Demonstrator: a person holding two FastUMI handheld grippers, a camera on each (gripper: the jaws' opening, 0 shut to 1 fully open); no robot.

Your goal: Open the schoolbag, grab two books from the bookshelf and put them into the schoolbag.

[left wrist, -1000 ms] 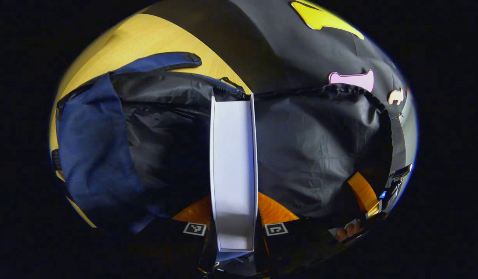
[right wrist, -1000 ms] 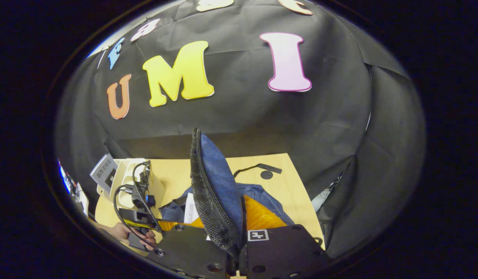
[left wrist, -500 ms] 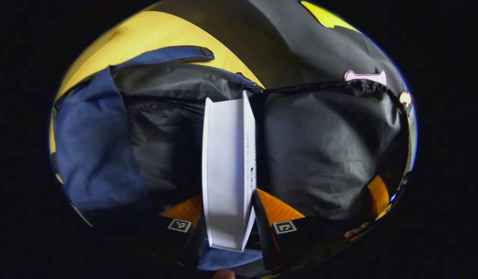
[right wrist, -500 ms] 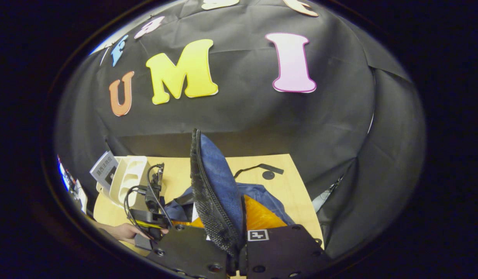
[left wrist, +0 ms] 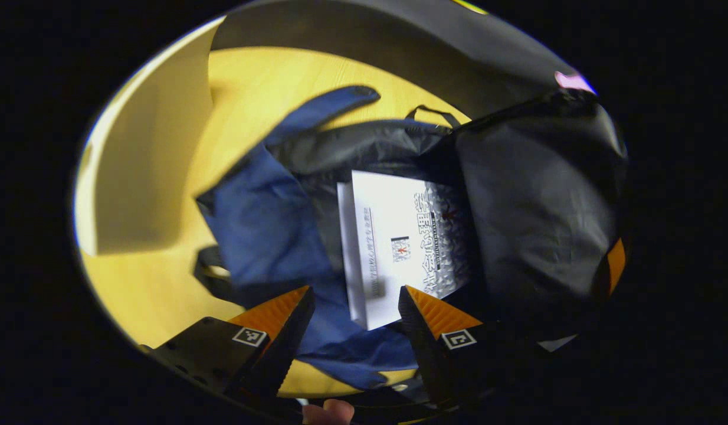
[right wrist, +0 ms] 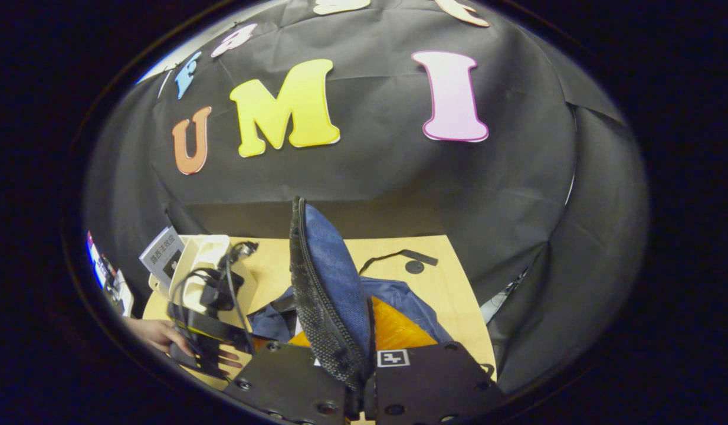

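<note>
Left hand-held gripper (left wrist: 355, 304) is hanging open over the schoolbag (left wrist: 264, 224), its two fingers apart and gripping nothing. A white book (left wrist: 399, 248) is lying inside the bag's dark lining, just beyond the fingertips. The right hand-held gripper (right wrist: 364, 369) is pinching the blue flap (right wrist: 328, 283) of the schoolbag, both fingers pressing on it and holding it upright. In the right gripper view, a pale bookshelf (right wrist: 202, 262) with another book (right wrist: 161, 252) is standing on the wooden surface (right wrist: 443, 283), at the far left side.
</note>
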